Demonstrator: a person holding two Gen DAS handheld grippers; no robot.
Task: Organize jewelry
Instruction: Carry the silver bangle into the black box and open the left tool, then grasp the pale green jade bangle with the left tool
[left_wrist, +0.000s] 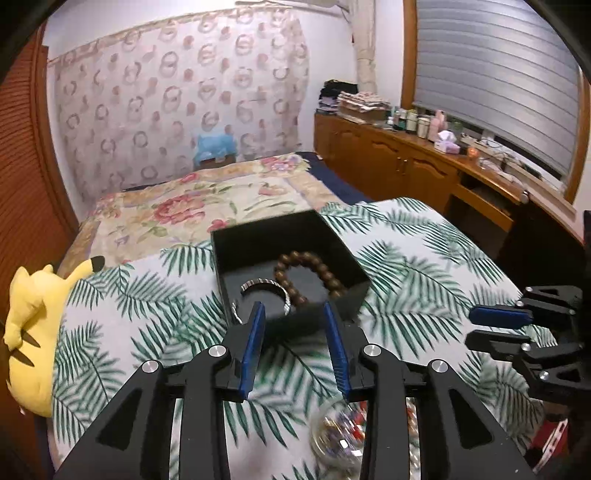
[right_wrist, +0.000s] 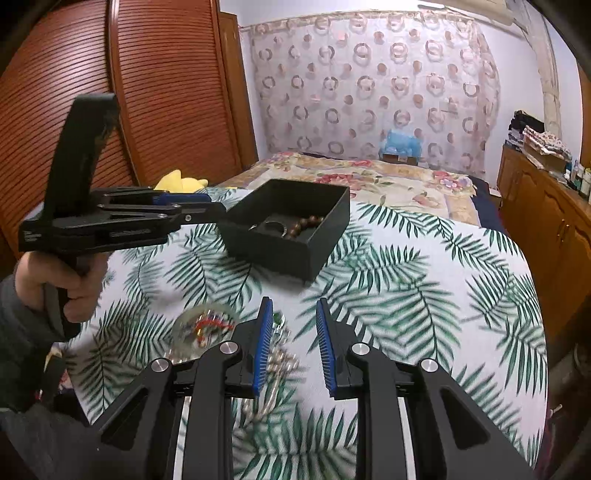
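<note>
Both claws are standing parted and holding nothing: left gripper (left_wrist: 294, 308) at the black box (left_wrist: 258, 236), right gripper (right_wrist: 294, 308) hovering over the pearl necklace (right_wrist: 275, 363) on the leaf-print cloth (right_wrist: 424, 295). Limp and slippery, it likely wants pinching mid-strand.

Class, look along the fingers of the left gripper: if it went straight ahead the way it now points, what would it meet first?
Most likely the near wall of the black box, just ahead of the open left gripper; depth is uncertain, so it might clear the rim and reach the silver bangle inside.
</note>
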